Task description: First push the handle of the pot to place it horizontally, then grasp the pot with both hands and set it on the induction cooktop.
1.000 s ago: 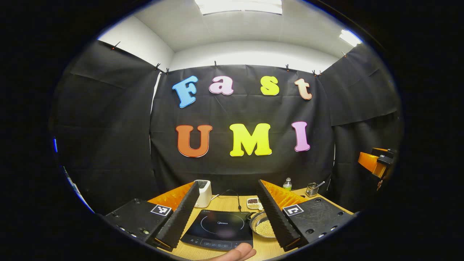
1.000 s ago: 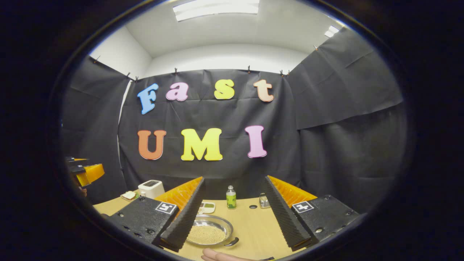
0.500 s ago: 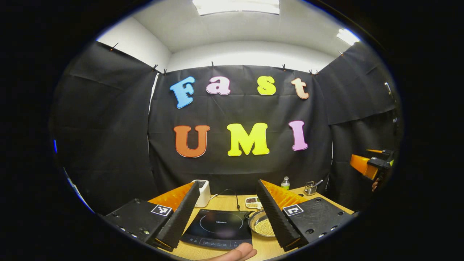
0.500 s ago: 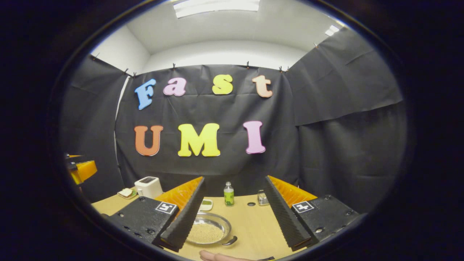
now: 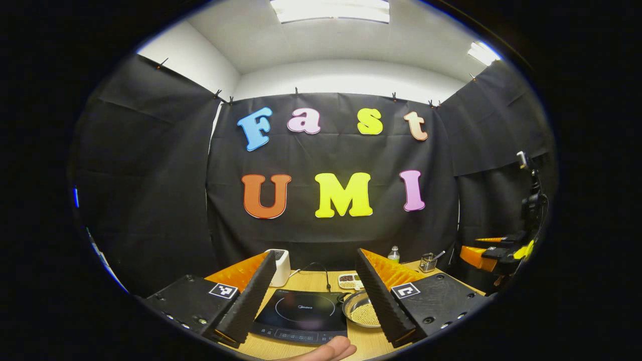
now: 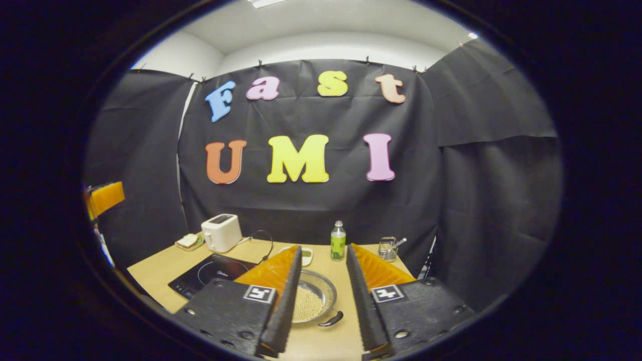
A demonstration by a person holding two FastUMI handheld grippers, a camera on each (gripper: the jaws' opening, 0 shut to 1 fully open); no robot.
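Pot of beans sits on the table right of the induction cooktop, black handle angled toward the right gripper, whose fingers stand narrowly apart, empty; left gripper gapes wide; handle push comes next

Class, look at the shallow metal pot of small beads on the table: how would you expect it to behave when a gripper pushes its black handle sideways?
The pot looks shallow and wide with a flat base, so it would probably pivot or slide on the smooth wooden table rather than tip. The loose beads inside may shift or spill if it is jolted. Its curved handle seems stiff, though a fingertip might slip off it.
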